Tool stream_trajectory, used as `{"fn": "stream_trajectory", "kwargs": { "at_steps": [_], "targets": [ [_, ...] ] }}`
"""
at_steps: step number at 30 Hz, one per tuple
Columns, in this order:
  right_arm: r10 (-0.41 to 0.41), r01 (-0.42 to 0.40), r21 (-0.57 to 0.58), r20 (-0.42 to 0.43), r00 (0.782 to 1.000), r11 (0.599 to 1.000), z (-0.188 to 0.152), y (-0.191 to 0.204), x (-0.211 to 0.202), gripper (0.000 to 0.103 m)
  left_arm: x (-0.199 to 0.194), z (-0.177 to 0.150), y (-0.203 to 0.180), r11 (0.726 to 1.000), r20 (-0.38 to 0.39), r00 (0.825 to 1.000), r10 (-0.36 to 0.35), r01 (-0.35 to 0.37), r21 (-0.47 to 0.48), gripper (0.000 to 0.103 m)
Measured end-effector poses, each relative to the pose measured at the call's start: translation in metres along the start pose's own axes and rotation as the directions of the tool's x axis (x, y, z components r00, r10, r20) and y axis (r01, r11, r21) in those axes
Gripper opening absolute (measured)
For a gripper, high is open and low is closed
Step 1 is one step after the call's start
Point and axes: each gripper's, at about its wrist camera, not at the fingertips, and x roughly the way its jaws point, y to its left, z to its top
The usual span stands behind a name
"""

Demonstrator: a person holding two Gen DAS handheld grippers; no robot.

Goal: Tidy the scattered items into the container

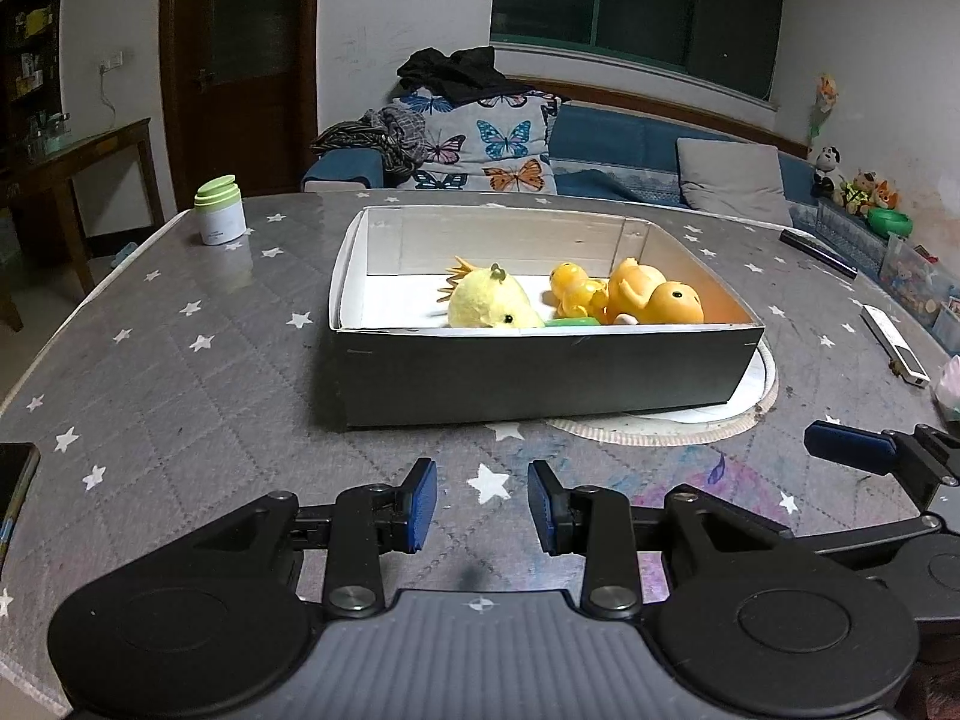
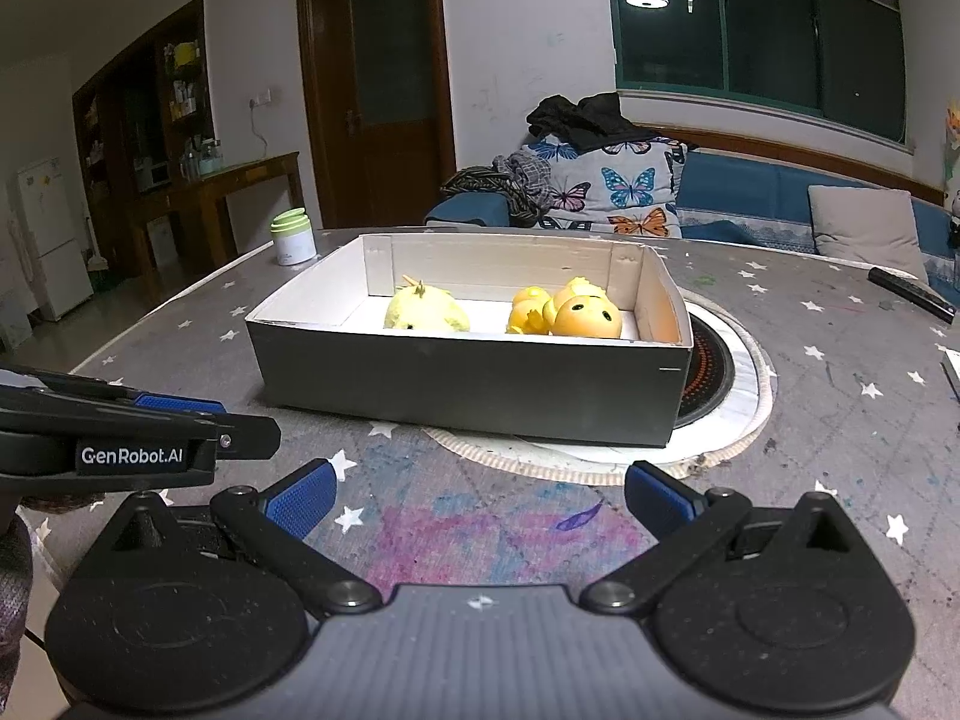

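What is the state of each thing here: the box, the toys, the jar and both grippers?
Box: open-topped, on the table.
Yellow plush chick: lying inside the box.
Orange toys: lying inside the box.
Green-lidded jar: upright, lid on.
Left gripper: open, holding nothing.
Right gripper: wide open, holding nothing.

One legible marking found: "GenRobot.AI" in white lettering on the black side of the left gripper (image 2: 180, 420), seen at the left edge of the right wrist view. The white jar with green lid (image 1: 219, 210) carries a small printed label, too faint to read. No other text, number or sign is readable in either view.
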Motion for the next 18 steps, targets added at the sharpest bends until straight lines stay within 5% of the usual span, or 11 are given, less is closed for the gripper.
{"fn": "stream_trajectory", "kwargs": {
  "at_steps": [18],
  "targets": [
    [-0.005,0.005,0.009,-0.019,1.000,1.000,0.004,-0.004,0.009,0.103,0.012,0.001,0.002,1.000,-0.025,1.000,0.007,-0.008,-0.009,0.036]
  ]
}}
